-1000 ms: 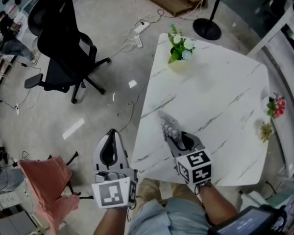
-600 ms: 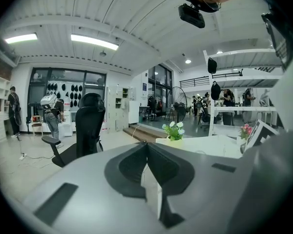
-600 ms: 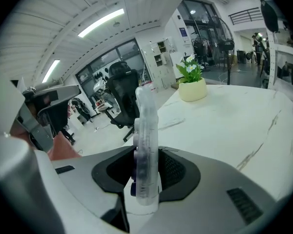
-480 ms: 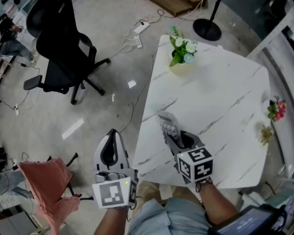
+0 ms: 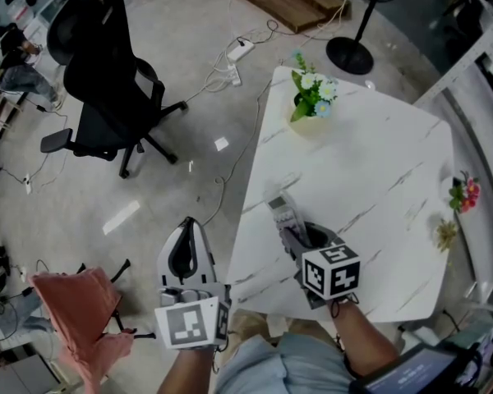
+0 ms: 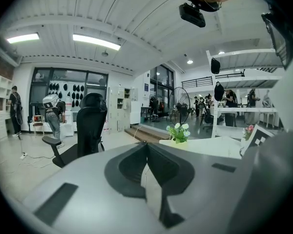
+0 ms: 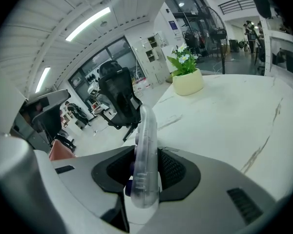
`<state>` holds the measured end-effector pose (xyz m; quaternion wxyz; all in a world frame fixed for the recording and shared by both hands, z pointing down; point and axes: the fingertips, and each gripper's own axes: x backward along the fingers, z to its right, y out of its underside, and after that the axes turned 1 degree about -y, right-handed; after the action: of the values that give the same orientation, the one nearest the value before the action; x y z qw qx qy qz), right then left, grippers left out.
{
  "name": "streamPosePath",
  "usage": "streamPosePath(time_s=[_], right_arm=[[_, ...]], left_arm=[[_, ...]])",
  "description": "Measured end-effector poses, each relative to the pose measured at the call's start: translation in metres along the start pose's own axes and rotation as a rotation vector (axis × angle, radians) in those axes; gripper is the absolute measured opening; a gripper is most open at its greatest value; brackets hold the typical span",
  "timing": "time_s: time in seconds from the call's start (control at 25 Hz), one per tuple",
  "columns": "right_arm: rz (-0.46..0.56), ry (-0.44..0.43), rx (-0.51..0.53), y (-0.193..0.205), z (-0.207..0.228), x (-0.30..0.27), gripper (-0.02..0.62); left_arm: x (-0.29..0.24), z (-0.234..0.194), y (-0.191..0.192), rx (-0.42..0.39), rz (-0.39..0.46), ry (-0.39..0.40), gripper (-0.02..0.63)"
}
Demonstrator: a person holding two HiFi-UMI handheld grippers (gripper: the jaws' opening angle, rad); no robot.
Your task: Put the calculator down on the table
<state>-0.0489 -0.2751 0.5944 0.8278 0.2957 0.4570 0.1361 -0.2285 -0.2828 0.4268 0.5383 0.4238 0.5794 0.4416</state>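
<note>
Grippers [image 5: 188, 223] [image 5: 291, 235] 2, calculator [image 5: 279, 210] apparently 1

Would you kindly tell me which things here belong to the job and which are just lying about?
Job: calculator, right gripper, table.
Lying about: flower pot, office chair, fan base, power strip.

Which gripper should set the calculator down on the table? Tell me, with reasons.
Right. The right gripper has its jaws clamped on the calculator above the white table. The left gripper is shut on nothing, off beside the table's edge.
</note>
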Motion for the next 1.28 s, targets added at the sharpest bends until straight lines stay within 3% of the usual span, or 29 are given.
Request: streamPosePath(time_s=[1.28], right_arm=[[0.038,0.025,-0.032,0.007,0.044,0.0,0.224]], left_arm=[[-0.004,0.01,0.004,-0.02,-0.015,0.019,0.008]])
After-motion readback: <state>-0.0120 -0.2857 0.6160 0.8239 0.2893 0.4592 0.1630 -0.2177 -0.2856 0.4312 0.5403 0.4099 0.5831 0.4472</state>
